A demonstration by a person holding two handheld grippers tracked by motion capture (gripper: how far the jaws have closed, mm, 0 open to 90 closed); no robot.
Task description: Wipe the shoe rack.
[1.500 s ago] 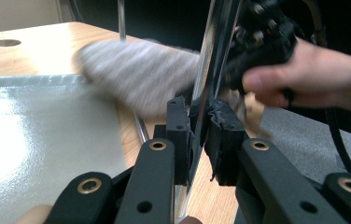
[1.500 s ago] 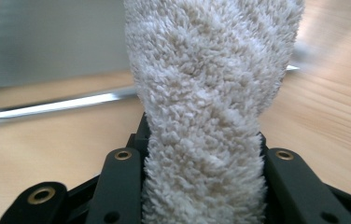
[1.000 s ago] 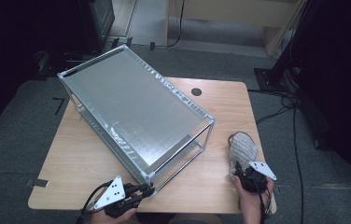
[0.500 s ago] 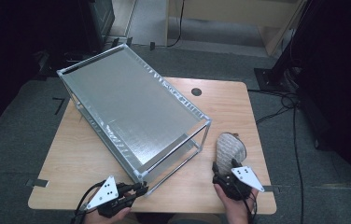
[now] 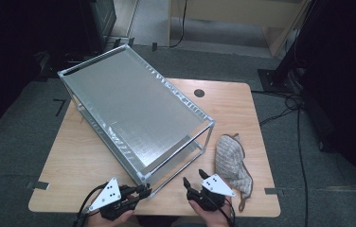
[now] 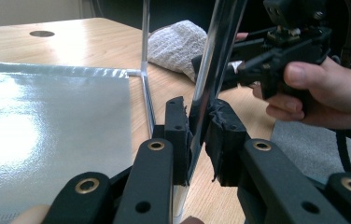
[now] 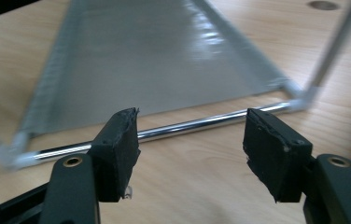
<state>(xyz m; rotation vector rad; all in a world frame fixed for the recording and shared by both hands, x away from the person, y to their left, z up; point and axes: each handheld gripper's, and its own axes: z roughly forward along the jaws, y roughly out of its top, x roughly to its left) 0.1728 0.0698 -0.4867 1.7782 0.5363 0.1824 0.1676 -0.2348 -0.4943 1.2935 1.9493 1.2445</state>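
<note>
On the wooden table point(image 5: 81, 156) over grey carpet point(image 5: 20, 142), left tongs point(image 6: 197, 128) clamp the rack post point(image 6: 213, 70); right tongs point(image 7: 190, 140) gape empty.

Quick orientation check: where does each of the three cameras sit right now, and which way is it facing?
High view: above the person's side, looking forward and down on the table, metal rack, cloth; both hands and the left gripper and right gripper enter at the bottom.
Left gripper view: rides the left gripper, fingers clamped on a rack post; the right gripper shows beyond.
Right gripper view: rides the right gripper, open fingers facing the rack's bottom bar.
Shared: all three show the rack.
</note>
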